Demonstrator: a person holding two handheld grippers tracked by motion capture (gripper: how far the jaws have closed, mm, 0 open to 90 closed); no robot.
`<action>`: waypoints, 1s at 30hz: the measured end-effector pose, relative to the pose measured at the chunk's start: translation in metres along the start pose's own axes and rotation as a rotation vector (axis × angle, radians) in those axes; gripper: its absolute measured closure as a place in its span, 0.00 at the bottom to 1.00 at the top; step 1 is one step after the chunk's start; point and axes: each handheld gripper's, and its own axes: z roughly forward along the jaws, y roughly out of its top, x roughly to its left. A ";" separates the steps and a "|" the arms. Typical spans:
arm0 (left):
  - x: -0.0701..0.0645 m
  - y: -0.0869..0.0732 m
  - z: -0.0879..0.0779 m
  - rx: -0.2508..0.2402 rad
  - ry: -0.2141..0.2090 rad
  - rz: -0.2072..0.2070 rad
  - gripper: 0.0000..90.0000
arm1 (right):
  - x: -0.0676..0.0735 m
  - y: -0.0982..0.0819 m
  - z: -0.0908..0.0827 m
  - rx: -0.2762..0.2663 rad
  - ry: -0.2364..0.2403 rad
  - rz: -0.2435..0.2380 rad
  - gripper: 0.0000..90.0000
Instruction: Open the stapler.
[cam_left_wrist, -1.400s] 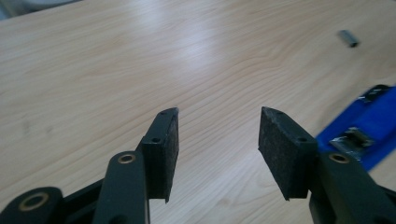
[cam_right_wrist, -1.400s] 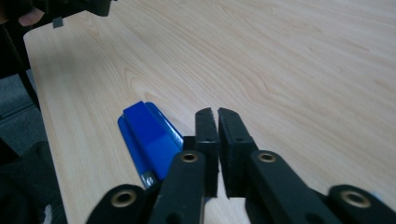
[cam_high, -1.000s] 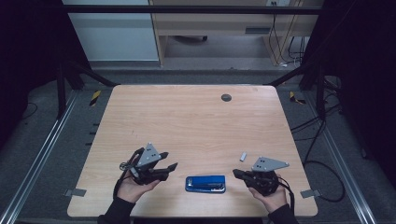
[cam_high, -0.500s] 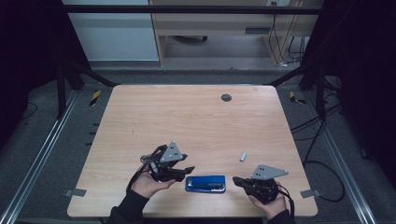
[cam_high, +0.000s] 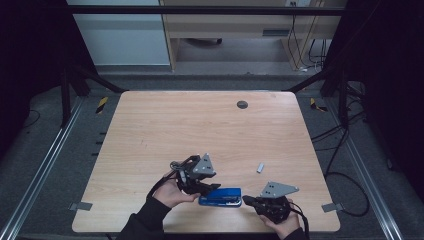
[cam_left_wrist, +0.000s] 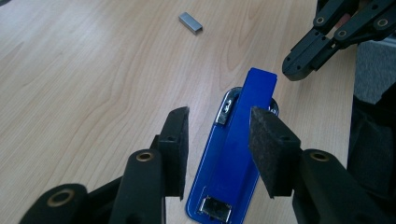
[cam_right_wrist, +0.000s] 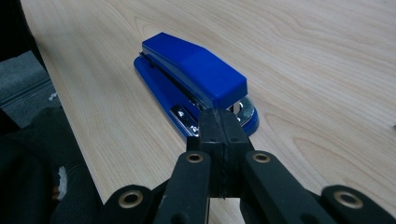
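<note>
A blue stapler (cam_high: 220, 196) lies flat near the table's front edge. My left gripper (cam_high: 212, 189) reaches over its left end. In the left gripper view the stapler (cam_left_wrist: 243, 121) lies between my left gripper (cam_left_wrist: 219, 140) pads, which stand apart and have just been closing without pressing on it. My right gripper (cam_high: 247, 201) is shut with nothing in it, its tip just off the stapler's right end. In its own view the right gripper (cam_right_wrist: 219, 126) points at the metal nose of the stapler (cam_right_wrist: 196, 70). It also appears in the left gripper view as the shut right gripper (cam_left_wrist: 299, 65).
A small grey strip of staples (cam_high: 260, 167) lies on the wood behind and to the right of the stapler, and as the strip of staples (cam_left_wrist: 190, 23) in the left gripper view. A dark round hole (cam_high: 242, 104) sits near the table's far edge. The front edge runs just below both hands.
My left gripper has moved right, up to the stapler's left end, and its jaws have narrowed. The right gripper has slid slightly toward the front edge. The stapler has not moved.
</note>
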 end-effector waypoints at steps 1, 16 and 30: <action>-0.002 0.004 0.005 0.016 -0.011 0.016 0.65 | 0.001 0.000 0.001 0.000 0.002 0.003 1.00; -0.015 0.022 0.037 0.151 -0.074 0.126 0.68 | 0.004 -0.003 0.014 0.017 0.011 0.003 1.00; -0.017 0.023 0.056 0.212 -0.106 0.174 0.66 | 0.007 -0.005 0.019 0.021 0.009 -0.003 1.00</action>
